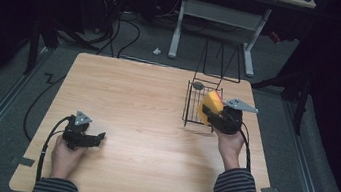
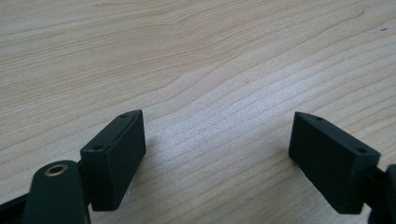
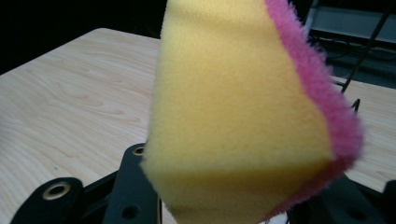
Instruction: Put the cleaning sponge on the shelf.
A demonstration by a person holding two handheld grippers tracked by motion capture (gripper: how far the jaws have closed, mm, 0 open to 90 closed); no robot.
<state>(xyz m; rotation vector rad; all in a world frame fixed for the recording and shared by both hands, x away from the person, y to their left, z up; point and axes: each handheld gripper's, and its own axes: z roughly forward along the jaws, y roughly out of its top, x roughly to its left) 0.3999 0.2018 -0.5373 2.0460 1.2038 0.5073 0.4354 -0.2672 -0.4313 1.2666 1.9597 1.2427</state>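
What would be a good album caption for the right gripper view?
A yellow sponge with a pink scouring side, clamped upright in the right gripper, above the wooden table.

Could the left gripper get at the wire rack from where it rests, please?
Probably not without a long move: the left gripper sits open across the table, though the way to the wire rack looks free.

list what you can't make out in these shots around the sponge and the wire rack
- Right gripper: in the right gripper view the yellow and pink sponge covers its pads, so the contact itself is hidden.
- Wire rack: in the high view the sponge and the right hand hide its right part.
- Small dark round thing at the rack's far end: too small to identify in the high view.
- Left gripper: jaws stand open over bare table.
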